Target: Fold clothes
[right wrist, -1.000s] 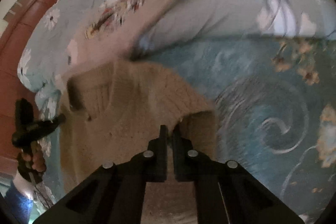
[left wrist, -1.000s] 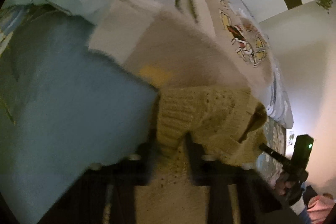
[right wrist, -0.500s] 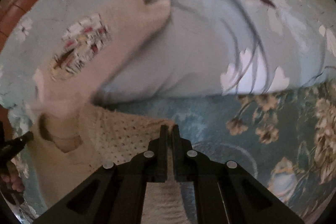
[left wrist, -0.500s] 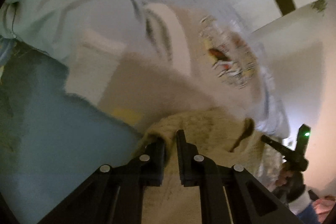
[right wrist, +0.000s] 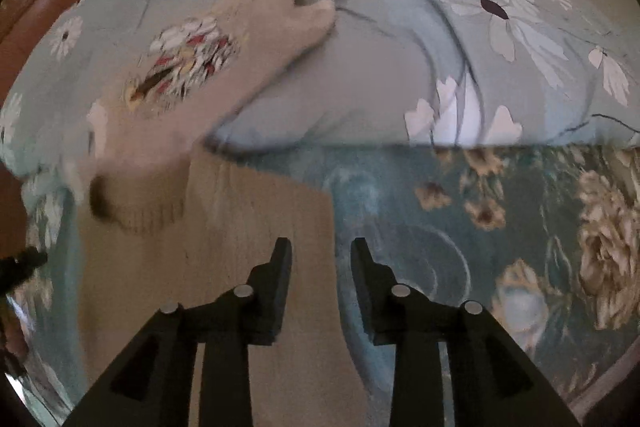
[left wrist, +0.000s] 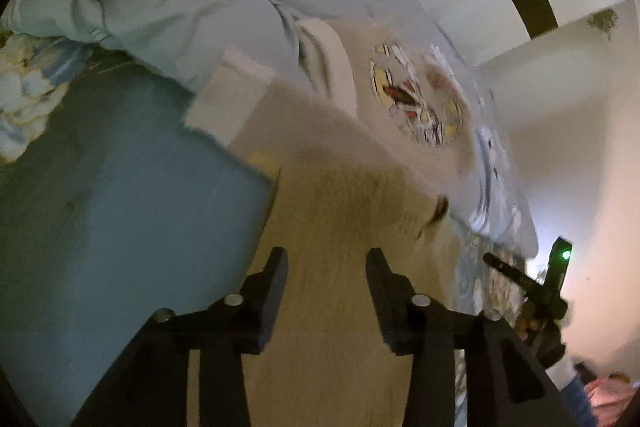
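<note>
The tan knit sweater (right wrist: 224, 259) lay flat on the teal floral bedspread (right wrist: 500, 227), near the camera in both views, its ribbed collar (right wrist: 136, 207) at the far left of the right-wrist view and its right edge running straight down beside the right gripper (right wrist: 320, 255). That gripper's fingers stood apart with nothing between them, the left finger over the knit and the right finger over bare bedspread. The left gripper (left wrist: 326, 263) was likewise spread wide and empty, hovering over the middle of the sweater. Judged from how the cloth lay, the garment looked laid down in a compact, straight-edged shape, so at least one fold seemed done; whether it was fully folded could not be told, since motion blur hid its near end. A pink sweater with a printed patch (right wrist: 188, 67) sprawled unfolded on the far side, its sleeve reaching up onto the pale blue flowered duvet (right wrist: 480, 47), and its lower part touched or overlapped the tan sweater's collar. That piece appeared to be what remained. The duvet bulked along the far edge of the working space and crowded it; a pale blue cloth (left wrist: 120, 235) covered the bed left of the tan sweater in the left-wrist view.
</note>
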Tool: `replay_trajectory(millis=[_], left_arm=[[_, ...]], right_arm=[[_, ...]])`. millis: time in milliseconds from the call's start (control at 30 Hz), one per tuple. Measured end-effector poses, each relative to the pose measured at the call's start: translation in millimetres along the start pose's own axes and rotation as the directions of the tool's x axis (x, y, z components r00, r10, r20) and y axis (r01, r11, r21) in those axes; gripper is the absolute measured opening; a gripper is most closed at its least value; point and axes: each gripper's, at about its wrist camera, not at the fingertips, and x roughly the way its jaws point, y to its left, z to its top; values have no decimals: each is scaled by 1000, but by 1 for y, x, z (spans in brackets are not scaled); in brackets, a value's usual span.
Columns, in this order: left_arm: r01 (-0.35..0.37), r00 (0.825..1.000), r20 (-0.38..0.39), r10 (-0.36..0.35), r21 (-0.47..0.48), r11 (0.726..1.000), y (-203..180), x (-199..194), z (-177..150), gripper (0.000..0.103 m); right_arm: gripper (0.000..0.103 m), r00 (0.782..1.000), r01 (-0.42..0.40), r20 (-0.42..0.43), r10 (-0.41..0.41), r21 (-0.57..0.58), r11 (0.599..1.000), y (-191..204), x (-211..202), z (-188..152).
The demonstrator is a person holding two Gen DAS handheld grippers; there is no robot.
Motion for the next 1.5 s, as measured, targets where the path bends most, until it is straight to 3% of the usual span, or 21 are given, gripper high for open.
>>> replay_trajectory(millis=[167, 233, 433, 600, 767, 833, 1000, 1067, 1167, 1200, 1267, 1300, 1400, 1500], left_arm=[[-126, 991, -22, 130, 127, 984, -17, 4, 2, 51], [-144, 988, -21, 150, 193, 971, -26, 7, 9, 58], [-206, 967, -52, 248, 406, 890, -48, 45, 35, 67], [-246, 940, -80, 332, 515, 821, -49, 84, 47, 67], [-244, 933, -84, 349, 565, 788, -47, 103, 52, 66], [-239, 932, -90, 352, 577, 781, -46, 108, 54, 64], [-209, 926, -129, 355, 608, 766, -46, 116, 57, 23], [-196, 922, -143, 359, 627, 754, -47, 117, 54, 15], [-185, 914, -158, 374, 657, 731, -49, 119, 50, 13], [-190, 913, -154, 379, 661, 726, -49, 119, 50, 12], [-204, 914, -138, 381, 656, 726, -49, 119, 51, 10], [-218, 916, -123, 383, 649, 729, -48, 117, 51, 10], [-295, 915, -30, 402, 631, 718, -48, 109, 52, 9], [-327, 918, 23, 395, 606, 725, -50, 99, 56, 8]], right_arm=[[33, 1000, -2, -31, 0, -63, 998, 4, -6, -13], [43, 999, -22, -31, 19, -86, 996, 8, -5, -8], [49, 997, -42, -72, 27, -220, 975, 31, 20, 17], [49, 993, -1, -112, -40, -340, 940, 41, 53, 31], [49, 987, 13, -142, -72, -377, 926, 37, 81, 45], [49, 986, 1, -155, -64, -377, 926, 36, 88, 50], [49, 977, -49, -210, -38, -393, 918, 39, 100, 57], [49, 974, -67, -224, -25, -393, 917, 41, 100, 58], [48, 967, -99, -254, -5, -393, 914, 46, 101, 55], [43, 966, -97, -259, -11, -399, 912, 49, 101, 53], [26, 964, -87, -264, -26, -408, 909, 54, 100, 50], [12, 966, -71, -257, -40, -409, 910, 57, 98, 49], [10, 971, 14, -219, -99, -360, 933, 65, 88, 46], [9, 978, 60, -168, -127, -356, 932, 71, 73, 47]])
